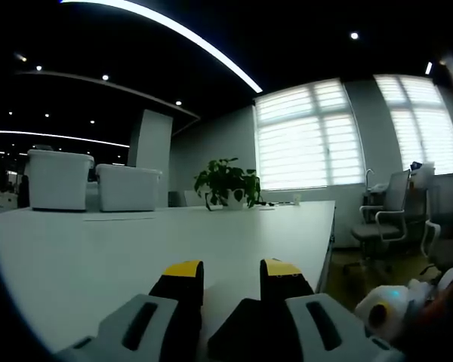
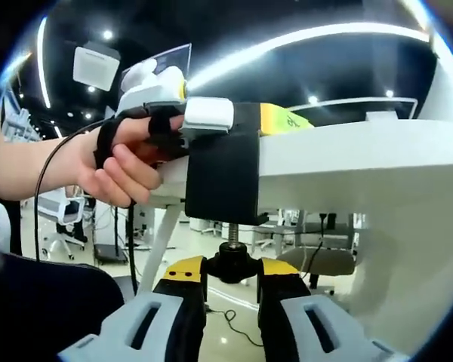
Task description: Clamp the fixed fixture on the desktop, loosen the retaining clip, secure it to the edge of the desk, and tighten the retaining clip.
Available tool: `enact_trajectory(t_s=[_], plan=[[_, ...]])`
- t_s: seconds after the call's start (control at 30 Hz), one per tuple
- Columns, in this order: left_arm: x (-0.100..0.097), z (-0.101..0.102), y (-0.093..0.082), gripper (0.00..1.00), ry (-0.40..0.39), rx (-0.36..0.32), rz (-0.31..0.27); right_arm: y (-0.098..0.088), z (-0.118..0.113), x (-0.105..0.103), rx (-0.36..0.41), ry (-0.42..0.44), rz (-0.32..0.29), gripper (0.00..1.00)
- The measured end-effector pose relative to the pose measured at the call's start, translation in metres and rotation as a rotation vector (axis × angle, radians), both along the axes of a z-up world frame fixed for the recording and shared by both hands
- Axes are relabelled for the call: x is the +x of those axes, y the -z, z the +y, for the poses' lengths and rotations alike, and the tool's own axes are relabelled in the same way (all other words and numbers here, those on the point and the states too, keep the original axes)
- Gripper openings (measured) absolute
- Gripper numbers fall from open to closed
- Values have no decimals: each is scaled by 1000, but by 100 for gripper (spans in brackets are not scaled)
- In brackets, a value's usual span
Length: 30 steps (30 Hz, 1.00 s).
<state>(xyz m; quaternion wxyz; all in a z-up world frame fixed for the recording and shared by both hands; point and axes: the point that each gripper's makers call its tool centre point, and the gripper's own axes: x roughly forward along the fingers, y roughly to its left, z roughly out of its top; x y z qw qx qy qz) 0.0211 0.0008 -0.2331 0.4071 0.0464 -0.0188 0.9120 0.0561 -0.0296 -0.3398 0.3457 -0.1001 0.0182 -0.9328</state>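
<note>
A black clamp fixture point(image 2: 220, 170) hangs over the edge of the white desk point(image 2: 347, 162) in the right gripper view. Its threaded screw point(image 2: 232, 231) points down to a black knob point(image 2: 232, 265). My right gripper point(image 2: 231, 271) is under the desk, its yellow-tipped jaws shut on that knob from both sides. A hand point(image 2: 124, 170) holds my left gripper point(image 2: 234, 115) on top of the fixture at the desk edge. In the left gripper view, my left gripper point(image 1: 232, 270) lies flat over the desk point(image 1: 98, 256), with a dark part point(image 1: 234, 332) low between its jaws, which looks like the fixture's top.
A potted plant point(image 1: 228, 183) and two white armchairs point(image 1: 90, 179) stand at the desk's far end. Office chairs point(image 1: 385, 215) are beyond the desk's right edge. Under the desk are a white leg point(image 2: 160, 241), a floor cable point(image 2: 234, 320) and more chairs point(image 2: 317, 260).
</note>
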Motion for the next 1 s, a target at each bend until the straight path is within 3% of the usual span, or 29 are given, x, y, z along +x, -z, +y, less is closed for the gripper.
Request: enact_trajectory(t_s=[0.13, 0.23, 0.33, 0.43, 0.57, 0.73, 0.9, 1.0], plan=[[0, 0, 0, 30, 1, 0, -1, 0, 0, 1, 10, -37, 14, 24], [0, 0, 0, 30, 1, 0, -3, 0, -1, 3, 24, -16, 17, 24], [-1, 0, 0, 30, -2, 0, -4, 0, 3, 8, 32, 92, 40, 31], [-1, 0, 1, 30, -2, -1, -3, 11, 7, 18, -54, 193, -20, 38], [-1, 0, 0, 30, -3, -1, 1, 6, 7, 22, -62, 274, -7, 38], [0, 0, 0, 30, -4, -1, 1, 1, 7, 15, -77, 295, -5, 36], [0, 0, 0, 30, -4, -1, 2, 2, 11, 9, -48, 305, 1, 23], [0, 0, 0, 30, -4, -1, 2, 1, 8, 9, -44, 282, 3, 23]])
